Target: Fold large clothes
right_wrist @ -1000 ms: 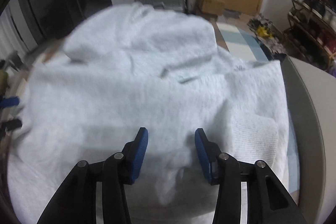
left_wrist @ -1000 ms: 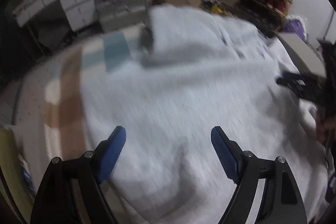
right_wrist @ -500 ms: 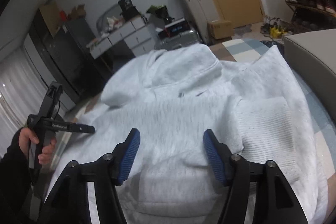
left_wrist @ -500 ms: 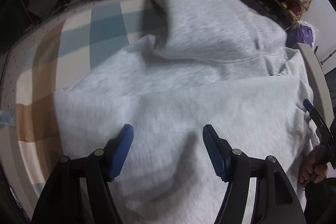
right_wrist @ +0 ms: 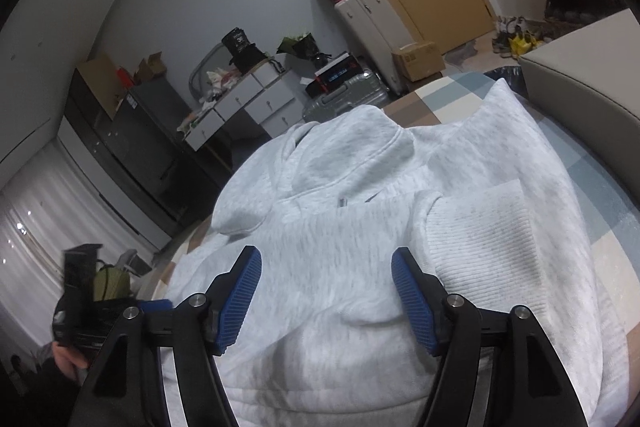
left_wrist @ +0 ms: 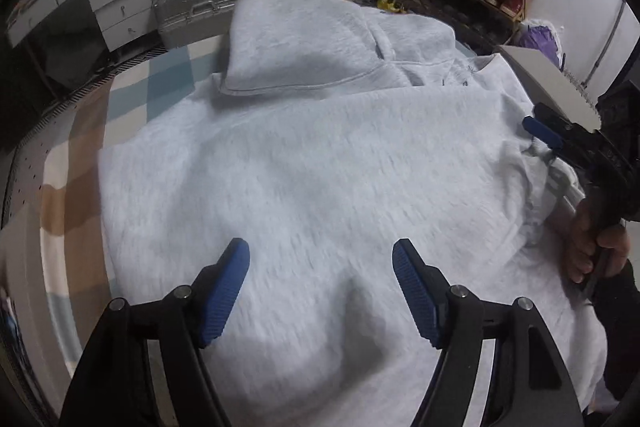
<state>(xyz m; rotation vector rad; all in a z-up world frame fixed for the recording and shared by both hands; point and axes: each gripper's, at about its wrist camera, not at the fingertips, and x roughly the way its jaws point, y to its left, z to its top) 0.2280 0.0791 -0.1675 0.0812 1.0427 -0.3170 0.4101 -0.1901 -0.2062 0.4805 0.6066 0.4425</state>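
A pale grey hoodie (left_wrist: 320,167) lies spread flat on a checked rug (left_wrist: 132,95), hood (left_wrist: 304,47) toward the far furniture, a ribbed cuff (right_wrist: 484,239) folded onto its body. The left gripper (left_wrist: 321,263) hovers over the hoodie's middle, fingers spread and pinching nothing, having just opened a little. The right gripper (right_wrist: 326,269) is also spread, just widened, nothing between its fingers.

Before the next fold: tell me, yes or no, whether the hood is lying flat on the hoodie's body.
Yes: in the left wrist view the hood lies flat against the upper part of the grey hoodie.
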